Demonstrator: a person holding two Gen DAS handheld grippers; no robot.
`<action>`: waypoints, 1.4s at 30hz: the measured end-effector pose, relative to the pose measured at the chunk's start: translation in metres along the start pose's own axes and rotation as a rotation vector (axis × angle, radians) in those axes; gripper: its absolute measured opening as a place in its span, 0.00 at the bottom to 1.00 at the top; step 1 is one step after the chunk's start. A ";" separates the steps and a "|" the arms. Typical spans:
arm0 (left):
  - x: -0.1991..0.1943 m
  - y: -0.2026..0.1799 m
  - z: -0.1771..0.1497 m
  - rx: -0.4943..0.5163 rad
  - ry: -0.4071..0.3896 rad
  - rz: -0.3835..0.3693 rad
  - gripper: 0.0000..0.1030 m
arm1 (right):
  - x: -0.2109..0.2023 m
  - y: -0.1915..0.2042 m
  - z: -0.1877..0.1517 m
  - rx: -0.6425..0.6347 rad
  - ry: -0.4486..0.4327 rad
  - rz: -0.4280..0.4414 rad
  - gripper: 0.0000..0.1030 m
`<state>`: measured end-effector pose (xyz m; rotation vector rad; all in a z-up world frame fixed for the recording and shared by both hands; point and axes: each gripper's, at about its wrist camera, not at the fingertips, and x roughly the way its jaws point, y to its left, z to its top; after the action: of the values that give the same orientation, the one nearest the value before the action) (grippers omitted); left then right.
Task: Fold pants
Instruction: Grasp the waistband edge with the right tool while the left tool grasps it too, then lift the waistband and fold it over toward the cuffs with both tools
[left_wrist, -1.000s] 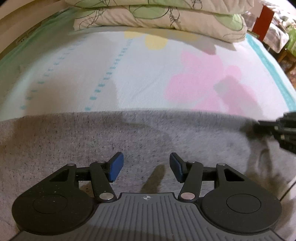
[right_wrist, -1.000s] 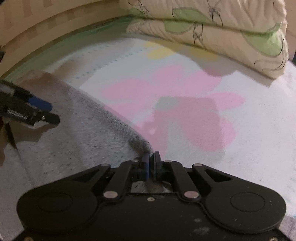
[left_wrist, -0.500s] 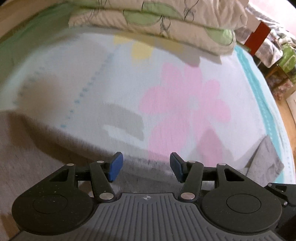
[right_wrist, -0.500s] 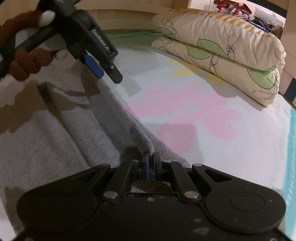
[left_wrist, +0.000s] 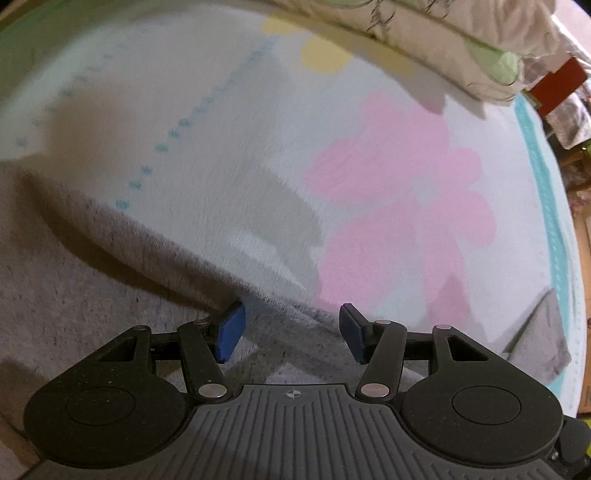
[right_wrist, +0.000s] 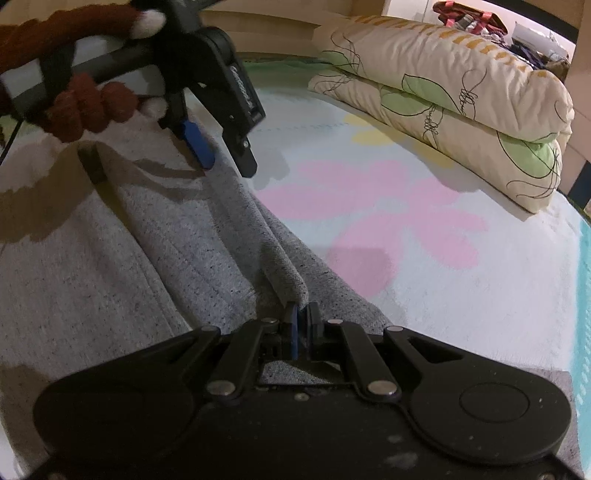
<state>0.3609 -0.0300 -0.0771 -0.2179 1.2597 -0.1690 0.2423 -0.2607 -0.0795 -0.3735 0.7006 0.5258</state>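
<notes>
Here the pants (right_wrist: 155, 266) fold sits pinched in the right tool (right_wrist: 302, 325).

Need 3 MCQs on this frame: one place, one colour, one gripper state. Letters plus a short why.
1. Where do the stacked pillows lie?
A. on the pants
B. at the far end of the bed
C. on the floor

2. What colour is the big flower on the bedsheet?
A. pink
B. blue
C. red

3. How is the right gripper?
A. wide open
B. out of view
C. shut on the grey pants

Key: 1 B, pillows sit beyond the flower. 2 A, petals read pink. 3 C, a fabric ridge runs into the closed pads.
</notes>
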 end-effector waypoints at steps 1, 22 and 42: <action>0.004 0.001 0.000 -0.009 0.023 0.000 0.53 | -0.002 0.002 -0.002 -0.002 -0.003 -0.002 0.05; -0.100 -0.007 -0.136 0.134 -0.263 -0.080 0.05 | -0.081 0.040 -0.019 0.058 -0.076 -0.028 0.06; -0.046 0.013 -0.190 0.050 -0.189 -0.052 0.05 | -0.050 -0.055 -0.010 0.656 0.064 -0.414 0.40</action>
<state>0.1656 -0.0198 -0.0933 -0.2181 1.0618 -0.2194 0.2357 -0.3264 -0.0440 0.0862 0.7901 -0.1201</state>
